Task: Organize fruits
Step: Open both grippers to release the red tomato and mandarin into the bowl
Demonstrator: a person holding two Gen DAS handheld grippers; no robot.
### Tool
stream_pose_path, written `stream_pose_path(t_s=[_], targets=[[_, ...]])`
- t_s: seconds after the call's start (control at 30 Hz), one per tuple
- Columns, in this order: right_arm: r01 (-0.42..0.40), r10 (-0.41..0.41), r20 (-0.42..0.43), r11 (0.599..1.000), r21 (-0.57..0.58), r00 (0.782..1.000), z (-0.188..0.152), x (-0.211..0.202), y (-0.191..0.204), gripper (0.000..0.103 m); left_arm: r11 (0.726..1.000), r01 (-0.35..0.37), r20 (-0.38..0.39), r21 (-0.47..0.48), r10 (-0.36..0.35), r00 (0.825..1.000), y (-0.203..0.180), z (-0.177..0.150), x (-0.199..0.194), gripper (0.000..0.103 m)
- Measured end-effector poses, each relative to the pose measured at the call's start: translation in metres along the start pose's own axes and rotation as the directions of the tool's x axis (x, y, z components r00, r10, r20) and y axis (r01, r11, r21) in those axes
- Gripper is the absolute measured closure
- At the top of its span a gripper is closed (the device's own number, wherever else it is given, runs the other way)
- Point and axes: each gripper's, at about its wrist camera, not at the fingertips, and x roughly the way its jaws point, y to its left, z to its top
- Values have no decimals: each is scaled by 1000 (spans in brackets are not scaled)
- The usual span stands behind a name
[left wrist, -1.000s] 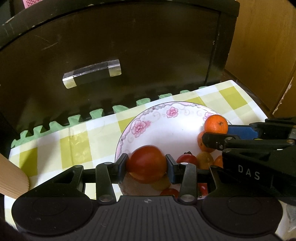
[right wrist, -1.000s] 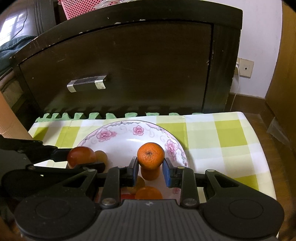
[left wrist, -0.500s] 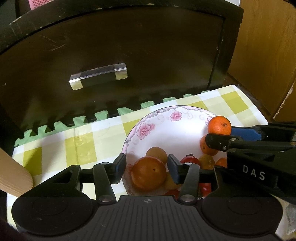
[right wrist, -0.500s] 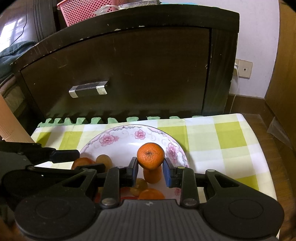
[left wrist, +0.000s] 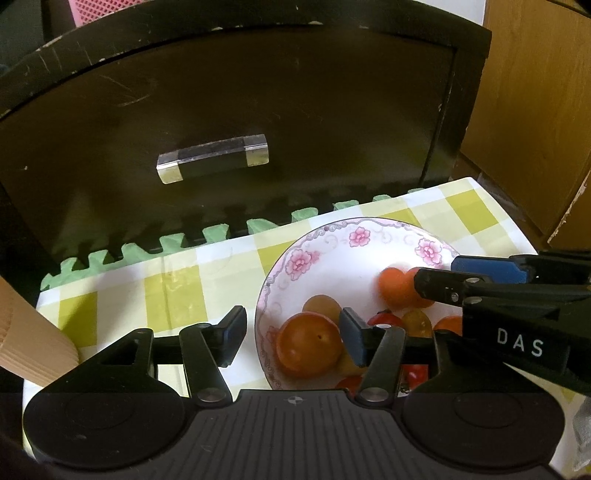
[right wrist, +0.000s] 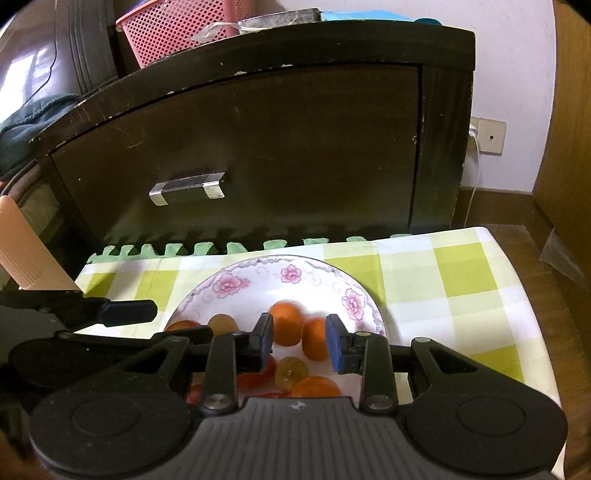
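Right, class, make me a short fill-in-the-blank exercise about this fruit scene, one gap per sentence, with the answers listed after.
1. The fruit lies in a white bowl painted with pink ____.
2. Both the left gripper and the right gripper are ____.
3. The bowl stands on a yellow-green ____ cloth.
4. On top of the dark cabinet stands a ____ basket.

Answers: flowers; open; checked; pink

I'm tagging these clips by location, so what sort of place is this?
Probably a room in a home: a scuffed dark wooden cabinet with a pink basket on top, a checked tablecloth under a floral plate of fruit, and a wall socket.
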Motion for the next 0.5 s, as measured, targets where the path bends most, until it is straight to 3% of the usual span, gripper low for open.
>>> stream_pose_path(t_s=[0.5], targets=[[13,-13,8,999,29,1000,-7,-27,-3,68,1000,-16,26,3,16,1000,-5,-4,-29,26]])
